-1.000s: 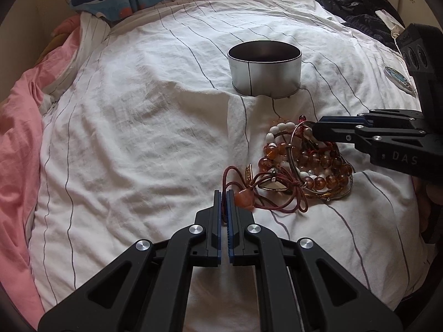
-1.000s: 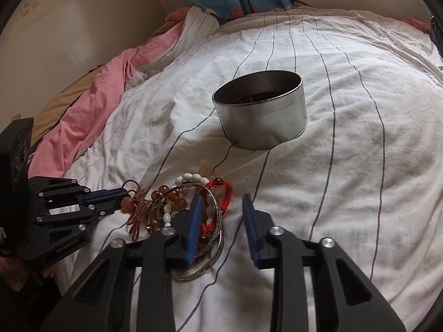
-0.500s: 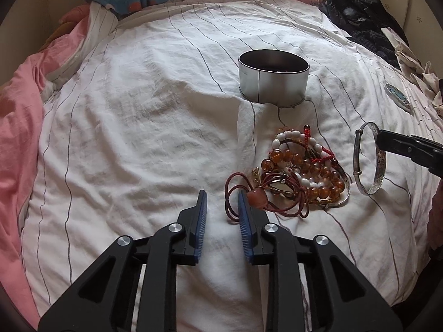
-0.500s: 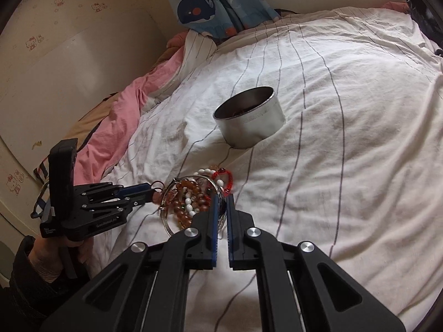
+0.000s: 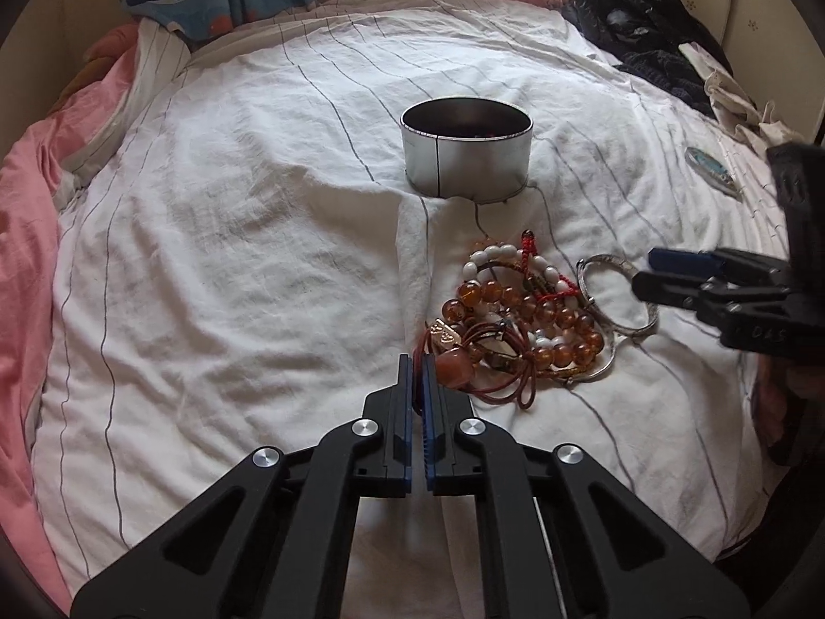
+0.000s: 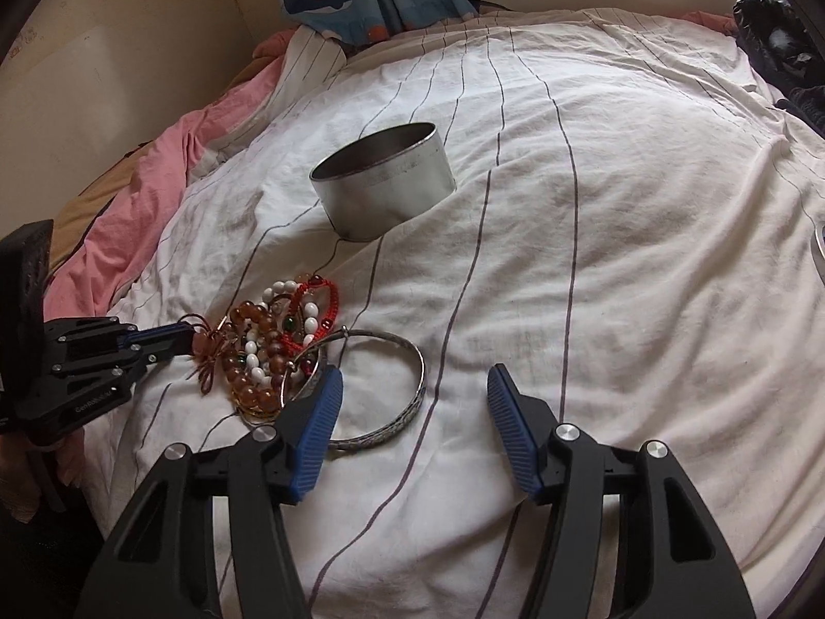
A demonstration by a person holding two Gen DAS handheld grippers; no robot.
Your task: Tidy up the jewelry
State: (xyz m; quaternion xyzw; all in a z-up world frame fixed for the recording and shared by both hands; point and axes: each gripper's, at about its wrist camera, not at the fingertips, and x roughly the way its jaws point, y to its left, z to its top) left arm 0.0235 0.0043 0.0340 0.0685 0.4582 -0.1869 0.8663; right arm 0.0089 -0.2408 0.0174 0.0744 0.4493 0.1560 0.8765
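- Half a second ago our right gripper (image 6: 412,412) carried the silver bangle (image 6: 384,392); its jaws have just opened, and the bangle lies freed at the bead pile's (image 5: 521,309) three o'clock.
- Our left gripper (image 5: 418,361) has pinched shut on the red cord (image 5: 495,366) at the pile's seven o'clock.
- Untangling is under way; next, we judge, the bangle goes to the tin (image 5: 466,147) at twelve o'clock.

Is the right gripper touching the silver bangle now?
Apart. Right wrist view: the right gripper is open, and the silver bangle lies flat on the sheet between its fingers.

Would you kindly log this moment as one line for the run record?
left gripper: shut on red cord | right gripper: open, jaws just opened, nothing gripped | silver bangle: on bedsheet | tin: upright
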